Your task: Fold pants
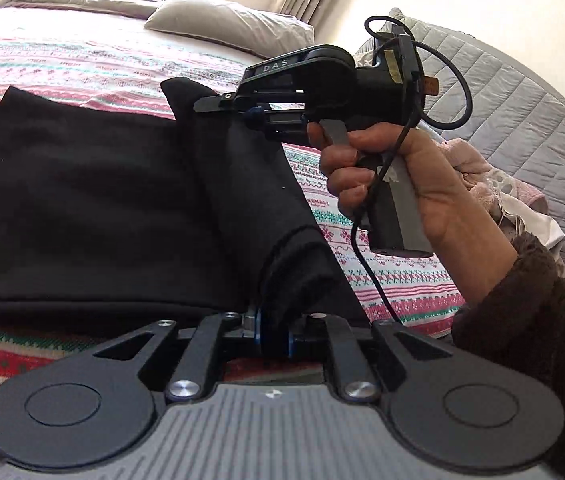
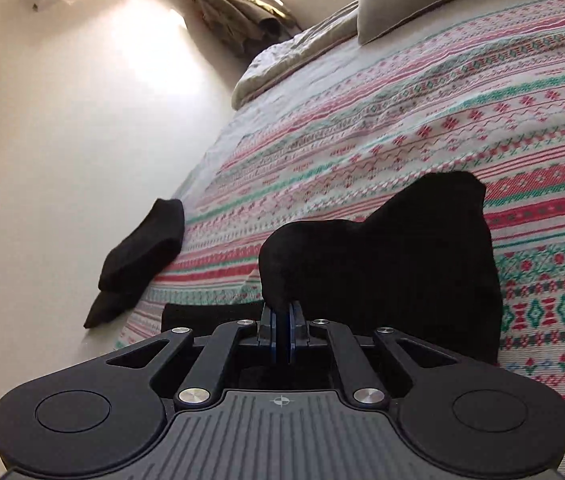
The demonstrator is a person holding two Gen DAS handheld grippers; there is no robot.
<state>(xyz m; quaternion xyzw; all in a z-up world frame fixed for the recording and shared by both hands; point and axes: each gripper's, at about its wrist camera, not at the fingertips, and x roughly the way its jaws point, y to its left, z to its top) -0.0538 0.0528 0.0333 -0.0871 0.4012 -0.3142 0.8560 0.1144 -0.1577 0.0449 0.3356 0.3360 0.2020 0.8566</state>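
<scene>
Black pants lie on the patterned bedspread, most of the fabric flat to the left in the left wrist view, with one long fold lifted off the bed and strung between the two grippers.

Left gripper: jaws narrow, blue pads pinched on a bunched end of that fold — cloth fills the gap and rises straight out of it, up and away toward the other tool.

Right gripper: seen side-on in the left view, held by a hand in a dark fuzzy sleeve, fingertips buried in the far end of the same fold. In its own view the right gripper has its pads nearly together, a thin edge of black cloth clamped between them; the rest of the pants stands up as a hump just beyond and to the right of the jaws.

A separate dark garment hangs over the bed edge by the wall, well apart from both grippers. Grey pillows at the head of the bed
</scene>
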